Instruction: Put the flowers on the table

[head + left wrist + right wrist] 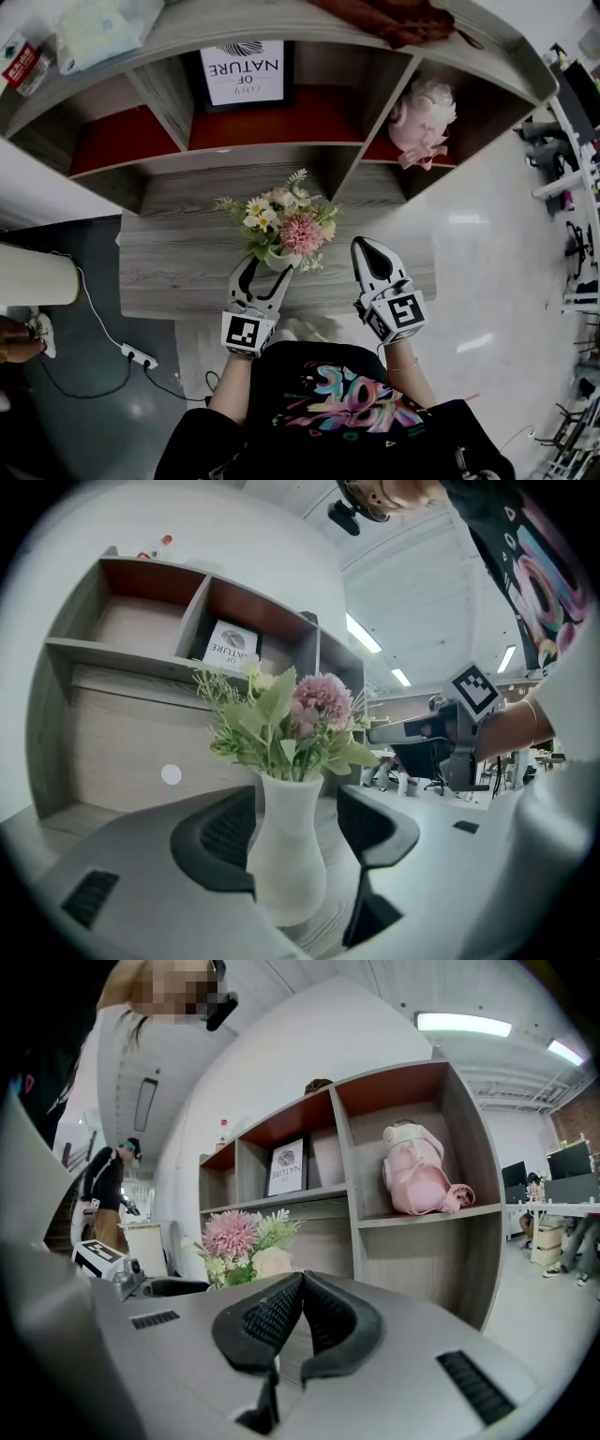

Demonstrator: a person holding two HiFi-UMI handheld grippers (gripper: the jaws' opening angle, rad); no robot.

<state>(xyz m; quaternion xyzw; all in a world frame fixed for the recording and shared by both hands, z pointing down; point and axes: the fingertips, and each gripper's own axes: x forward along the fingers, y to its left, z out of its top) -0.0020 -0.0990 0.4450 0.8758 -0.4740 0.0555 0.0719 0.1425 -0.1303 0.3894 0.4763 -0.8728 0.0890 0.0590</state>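
Note:
A bouquet of pink, white and yellow flowers (281,223) stands upright in a white vase (278,260) on the grey wooden table (178,262). My left gripper (267,272) is open, its jaws on either side of the vase. In the left gripper view the vase (289,846) rests on the tabletop, with a gap to the right jaw. My right gripper (372,251) hovers over the table just right of the flowers, shut on nothing. The right gripper view shows its closed jaws (300,1283) and the flowers (239,1241) to the left.
A wooden shelf unit rises behind the table, holding a framed print (242,72) and a pink plush item (422,117). A white cylinder (33,274) and a power strip (138,355) lie at the left. A person (108,1194) stands far off.

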